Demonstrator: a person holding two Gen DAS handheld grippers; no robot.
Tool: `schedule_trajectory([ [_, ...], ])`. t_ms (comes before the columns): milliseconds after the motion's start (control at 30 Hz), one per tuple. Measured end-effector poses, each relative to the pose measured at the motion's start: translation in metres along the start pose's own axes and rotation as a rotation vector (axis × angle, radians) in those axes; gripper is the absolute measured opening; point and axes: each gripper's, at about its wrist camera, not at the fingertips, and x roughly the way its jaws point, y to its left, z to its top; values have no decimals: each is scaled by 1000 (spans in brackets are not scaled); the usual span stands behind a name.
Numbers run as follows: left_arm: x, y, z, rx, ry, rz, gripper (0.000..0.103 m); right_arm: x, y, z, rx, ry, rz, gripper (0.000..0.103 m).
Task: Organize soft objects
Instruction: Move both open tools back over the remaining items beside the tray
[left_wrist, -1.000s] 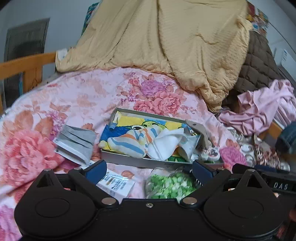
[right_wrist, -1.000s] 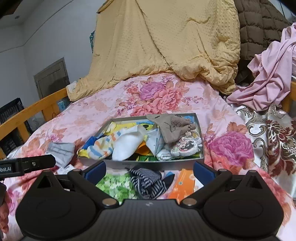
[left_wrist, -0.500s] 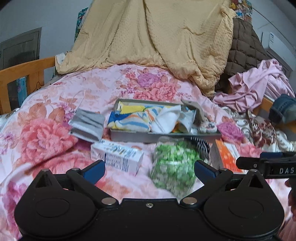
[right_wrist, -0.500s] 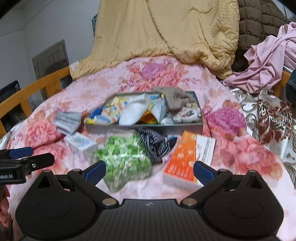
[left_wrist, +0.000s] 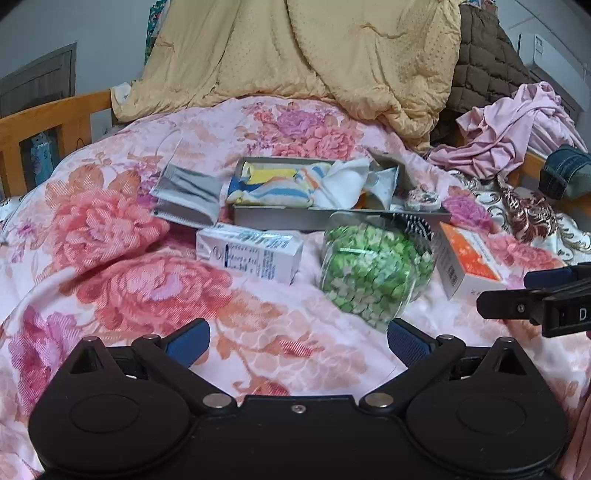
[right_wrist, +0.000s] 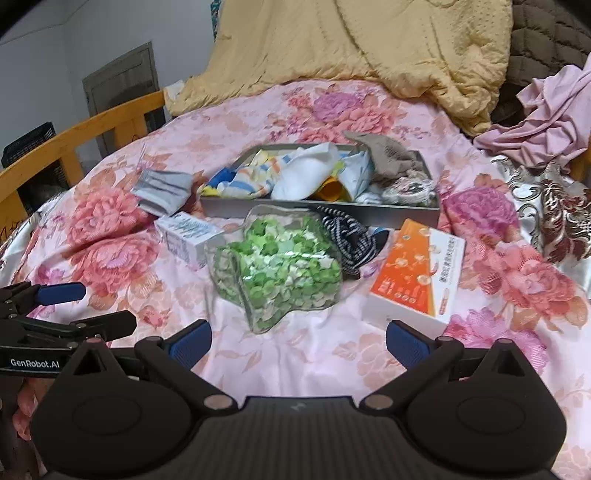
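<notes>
A grey tray (left_wrist: 306, 218) (right_wrist: 280, 213) on the floral bedspread holds several soft cloths and socks, striped, white, yellow and brown. A dark striped sock (right_wrist: 351, 236) (left_wrist: 415, 223) lies on the bed just in front of the tray. My left gripper (left_wrist: 298, 341) is open and empty, well short of the objects. My right gripper (right_wrist: 298, 341) is open and empty too, behind the jar. Each gripper shows at the edge of the other's view.
A clear star-shaped jar of green paper stars (right_wrist: 277, 266) (left_wrist: 373, 269) lies in front of the tray. A white carton (left_wrist: 251, 253), an orange box (right_wrist: 421, 273) and a grey mask pack (left_wrist: 186, 197) lie around it. Yellow quilt (left_wrist: 314, 59), pink clothes (left_wrist: 513, 129), wooden rail (right_wrist: 74, 147).
Both grippers have pulled back from the tray toward the near side of the bed. More of the bedspread and the boxes now shows. Both stay open and empty.
</notes>
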Motion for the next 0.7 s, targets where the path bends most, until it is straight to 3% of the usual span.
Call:
schedule_trajectory([
  [400,6,16,-2,-15,19,32,102,13,11,-3,-40,51,36,102],
  [700,11,31,7,-35,12,63,102,15,17,2,-36,2,62,102],
])
